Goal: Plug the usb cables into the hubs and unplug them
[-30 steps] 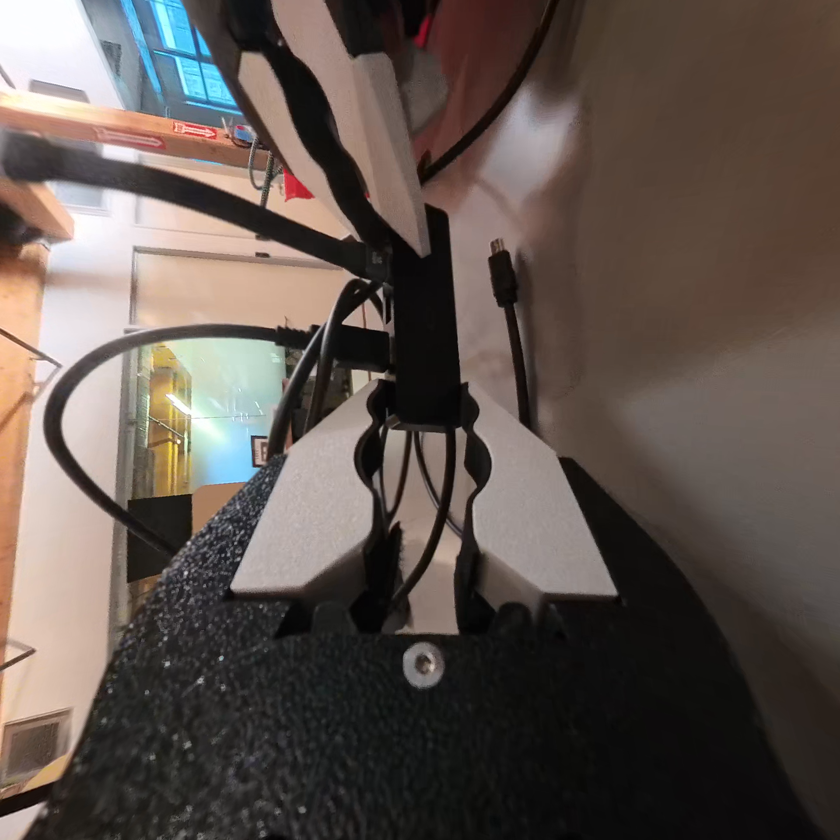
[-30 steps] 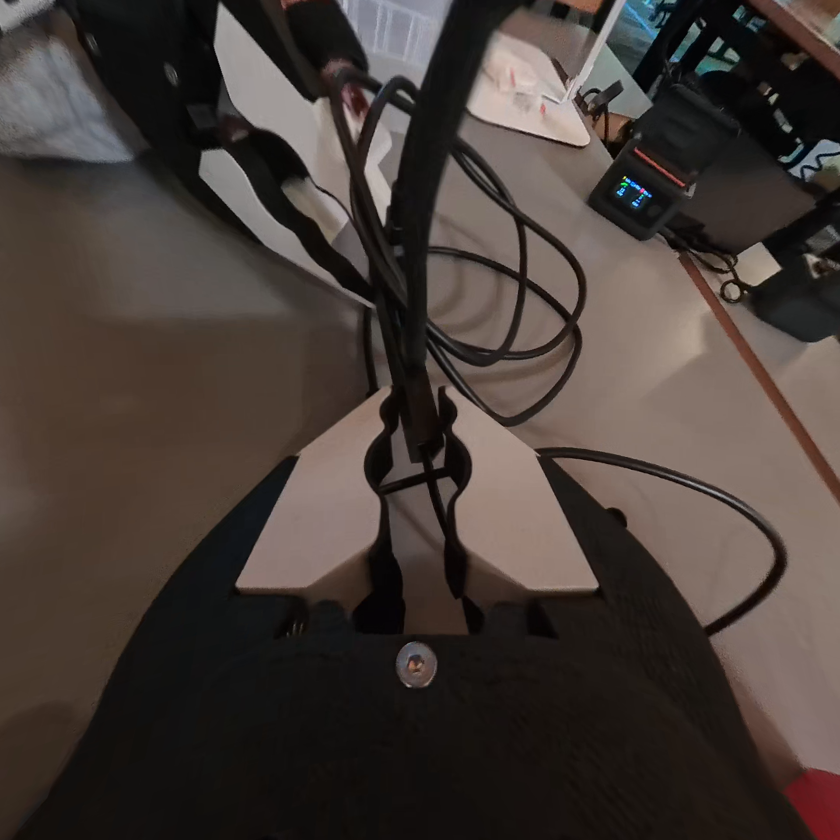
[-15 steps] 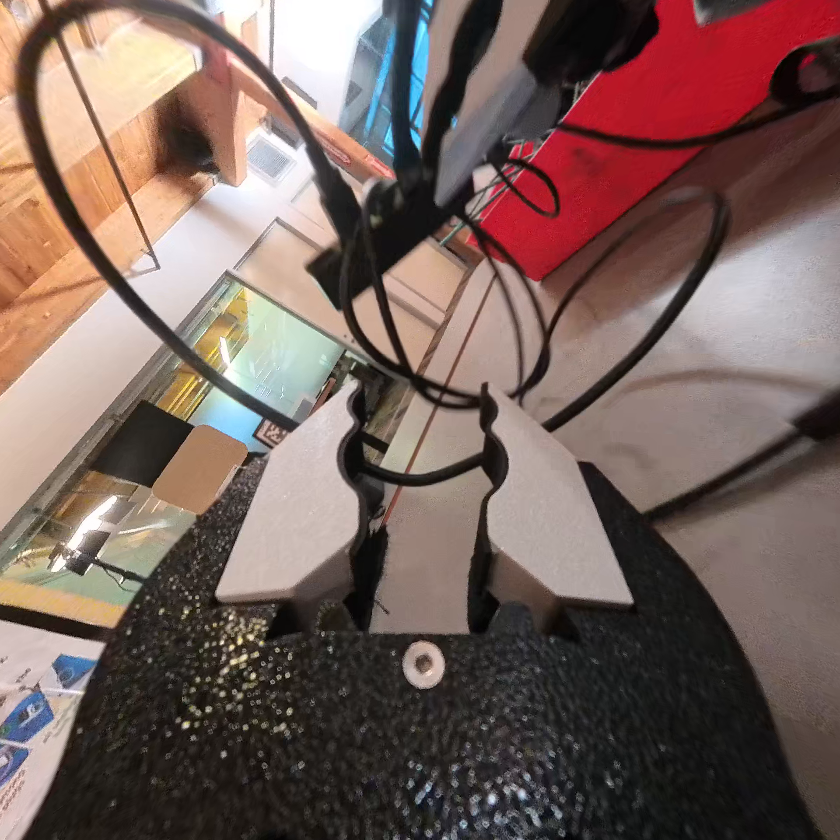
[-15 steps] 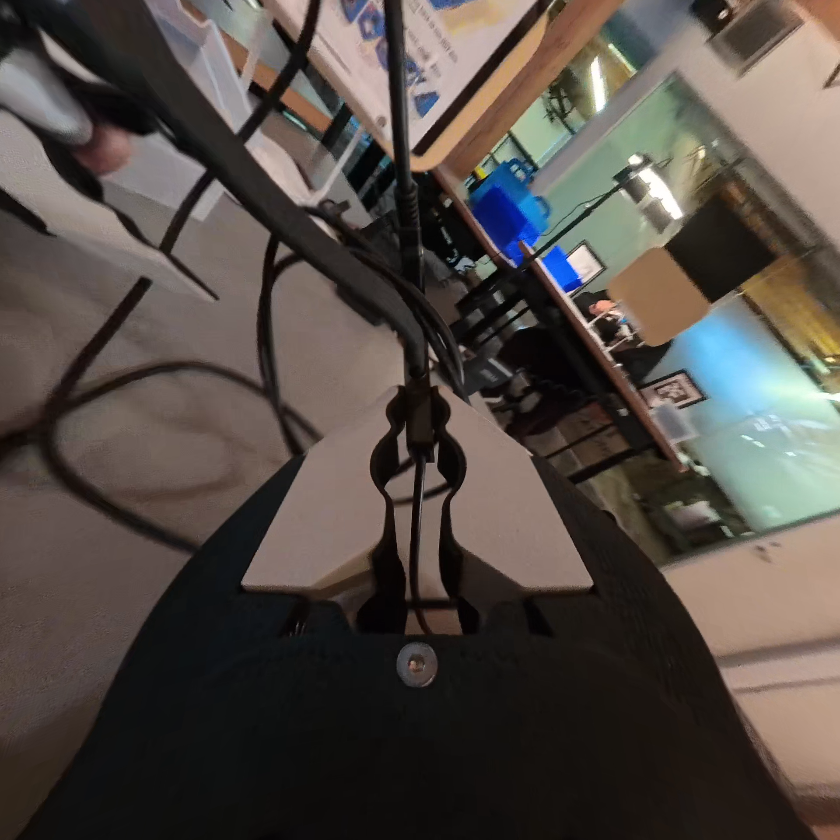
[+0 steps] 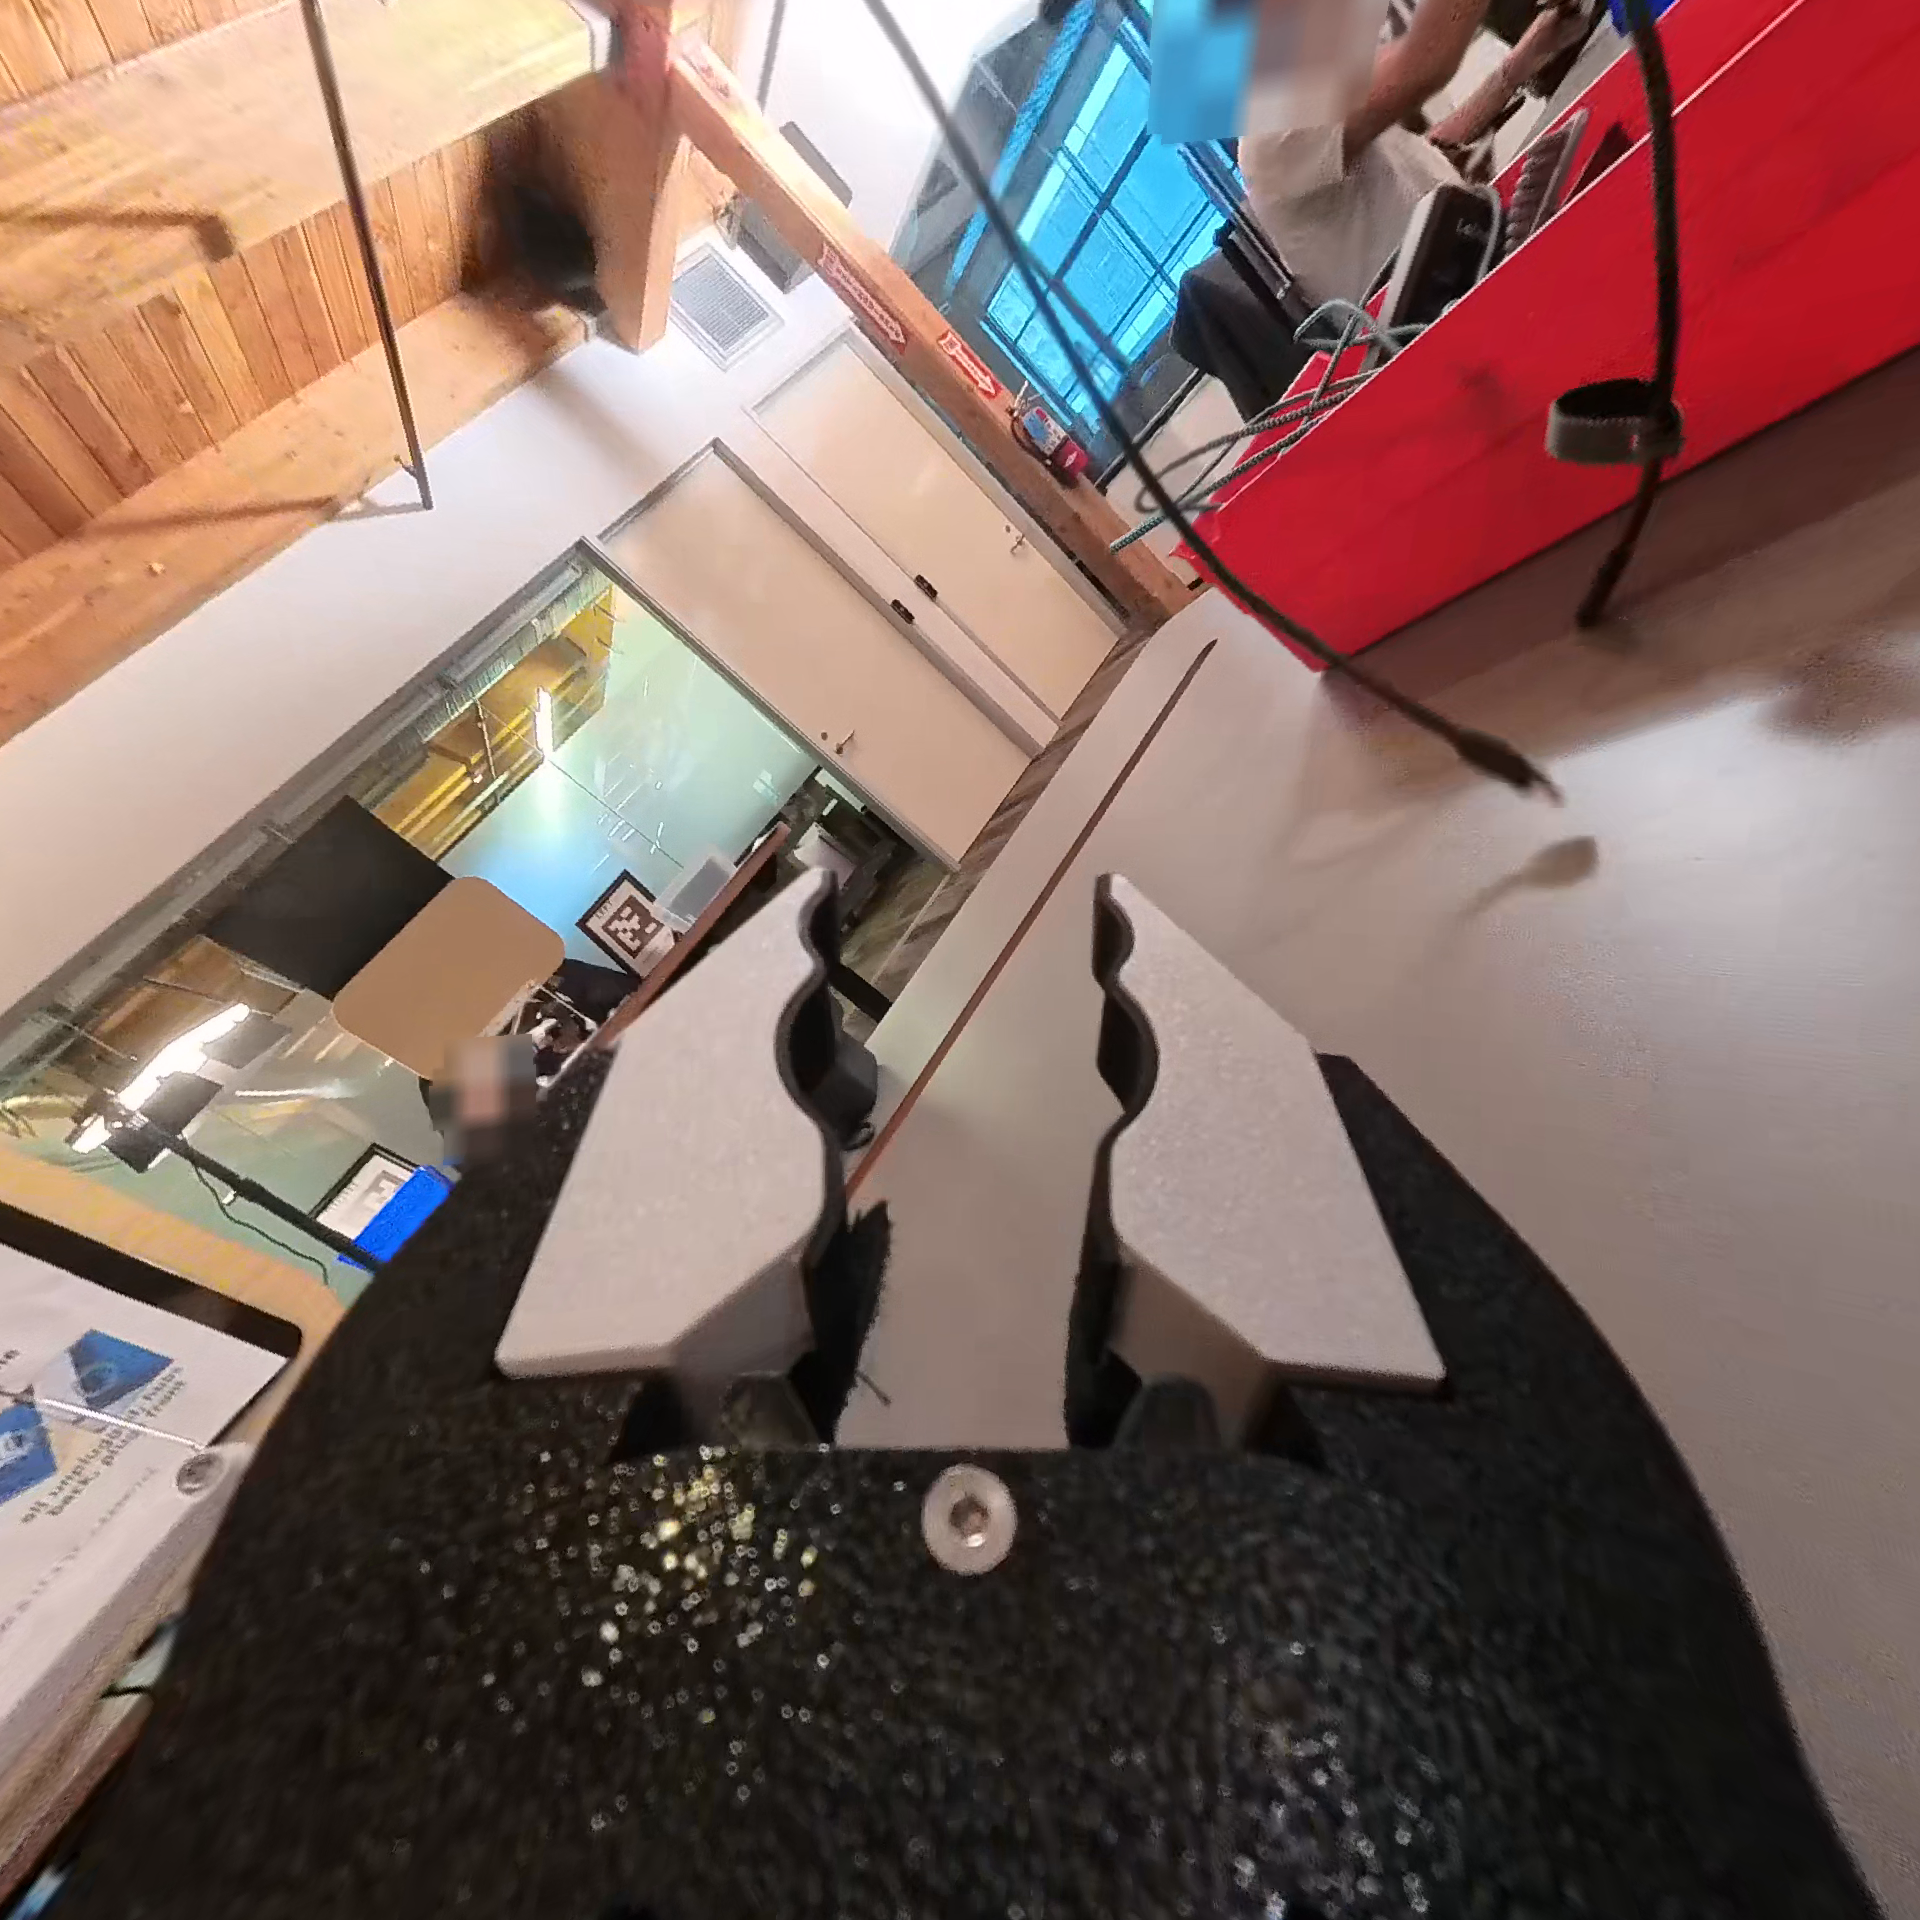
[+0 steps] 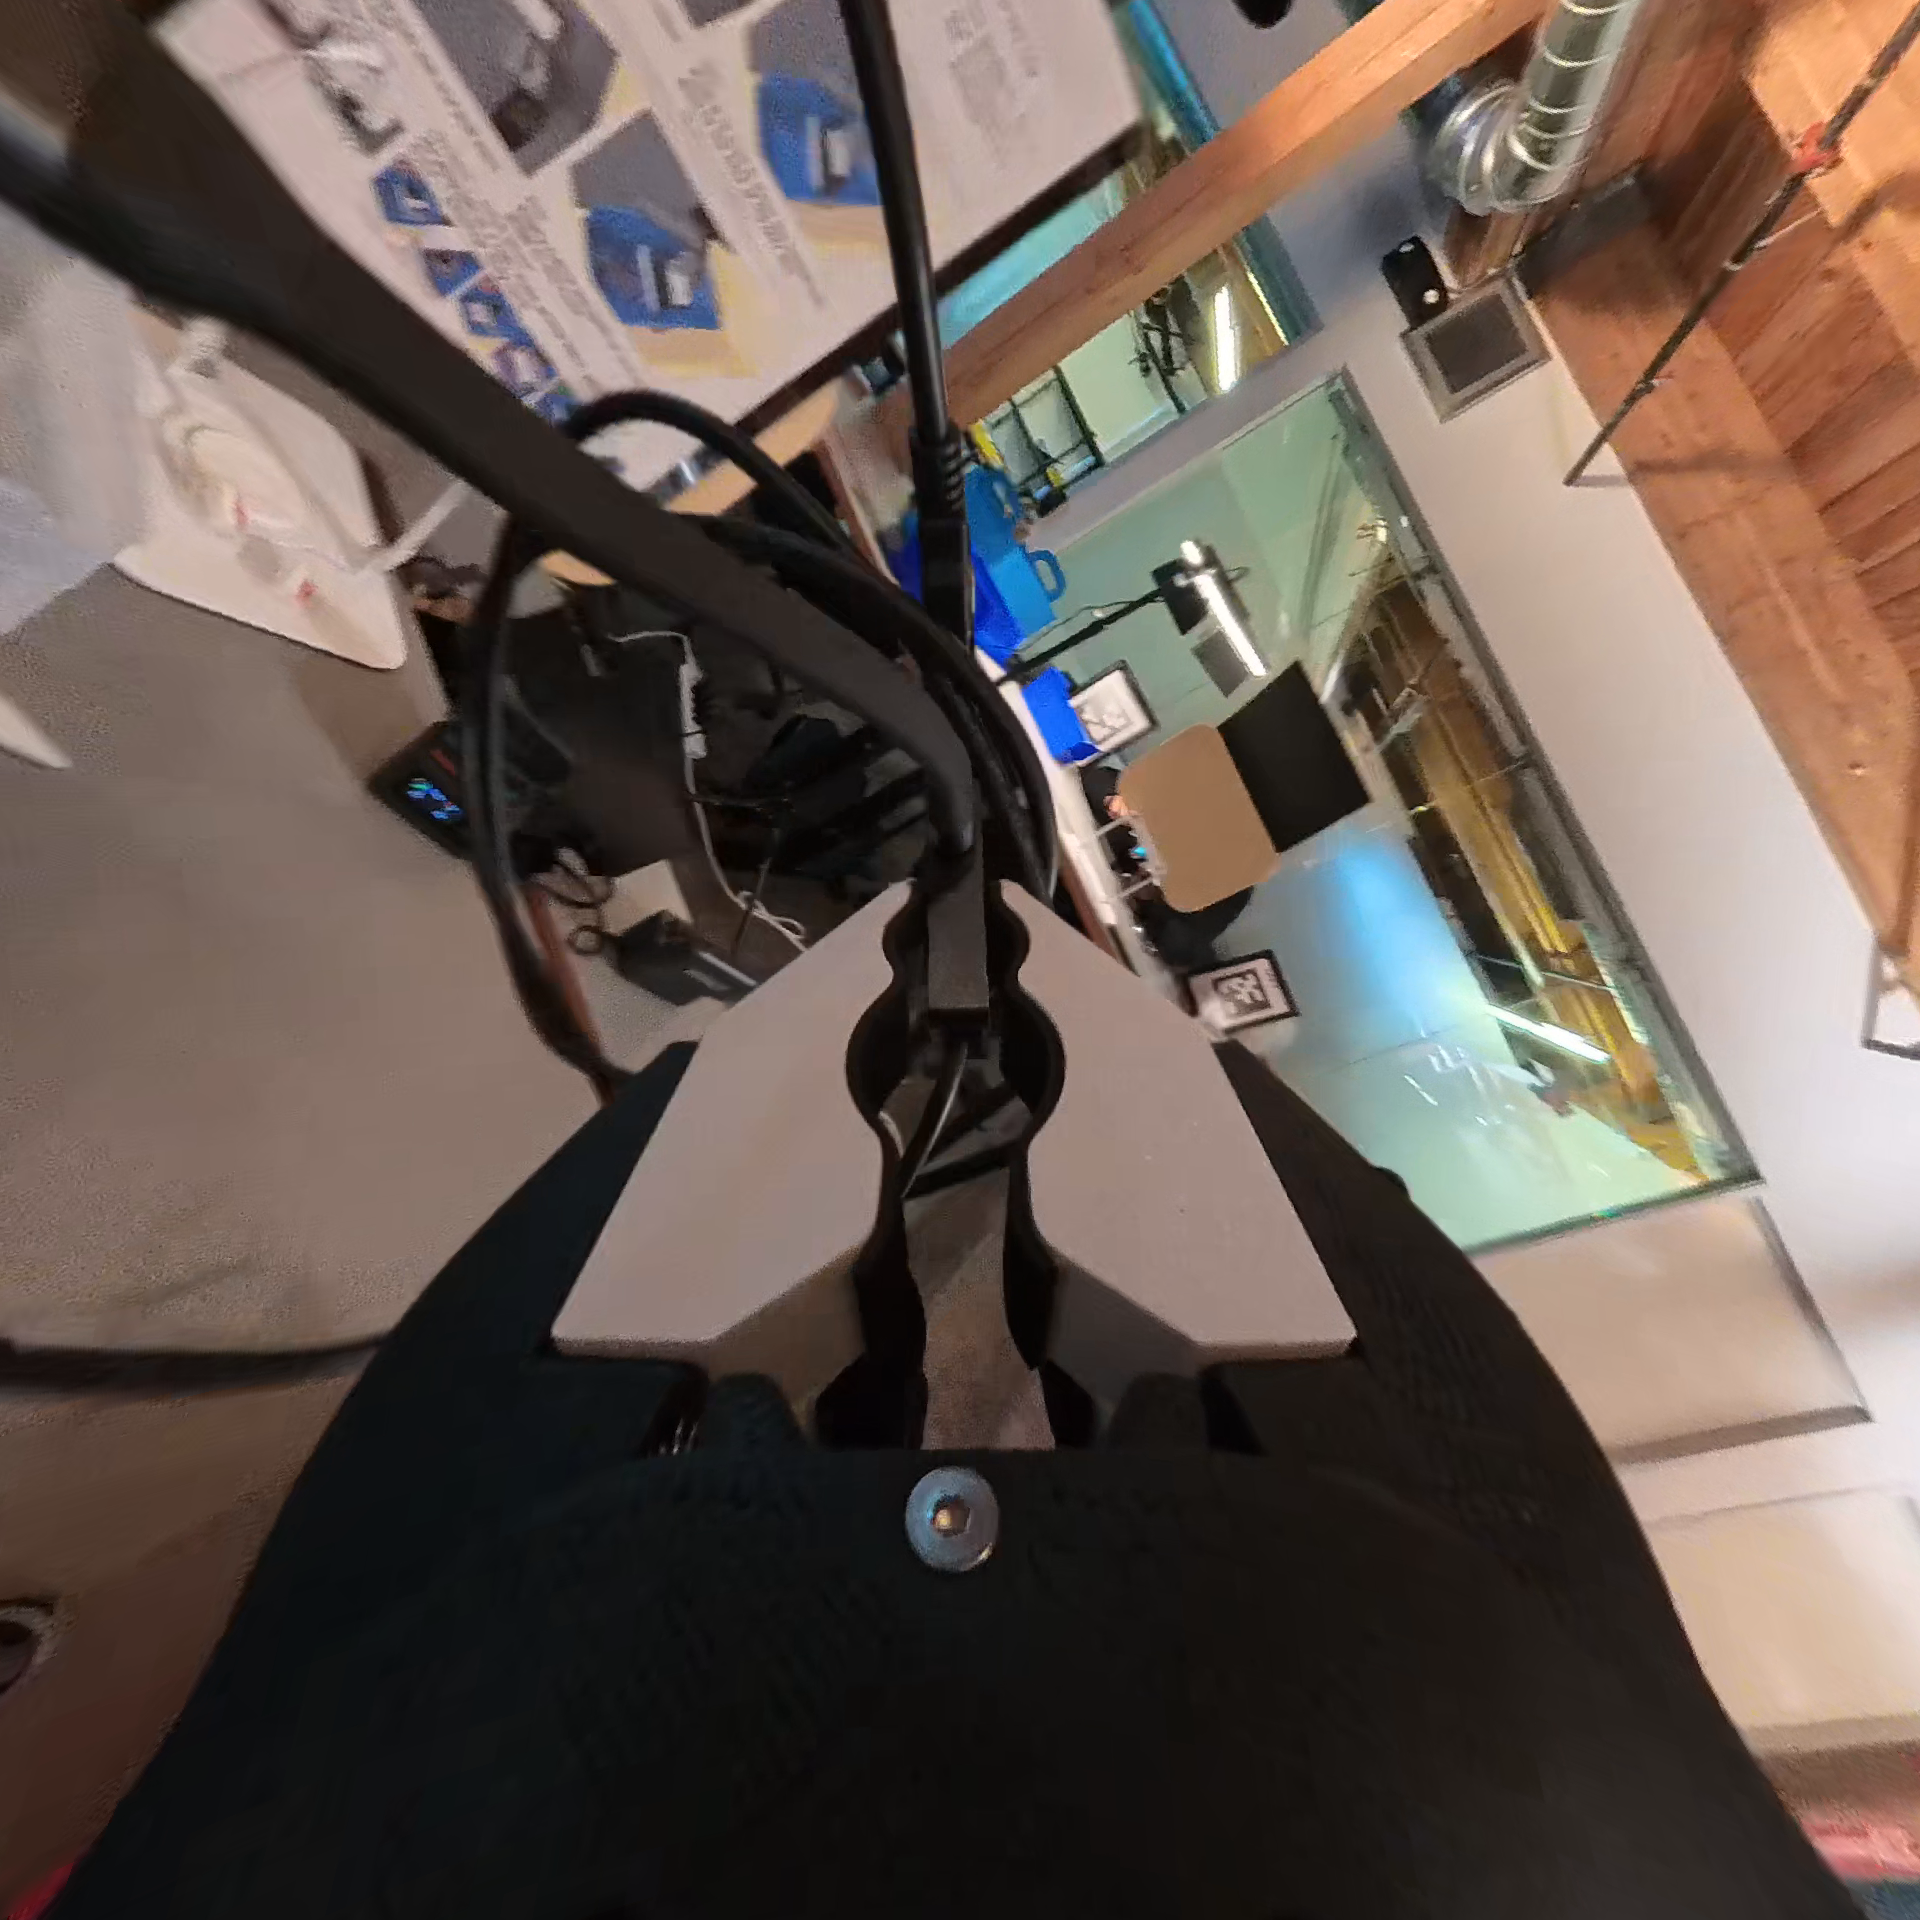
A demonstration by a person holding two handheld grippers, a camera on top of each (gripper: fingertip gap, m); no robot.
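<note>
USB cables are seen in both views, and the black hub (image 6: 954, 961) is found at the tips of the right gripper (image 6: 958, 914), whose two grey fingers are closed on its narrow body so that it is lifted above the grey table (image 6: 208, 1039). Several black cables (image 6: 769, 582) are bunched at the hub's far end and are looped away over the table, while one straight lead (image 6: 906, 239) is run up out of the picture. The left gripper (image 5: 961, 883) is held with its fingers spread apart and nothing between them, tilted above the tabletop. A loose black cable end (image 5: 1496, 753) is seen dangling just above the table, beside a red partition (image 5: 1558, 416).
</note>
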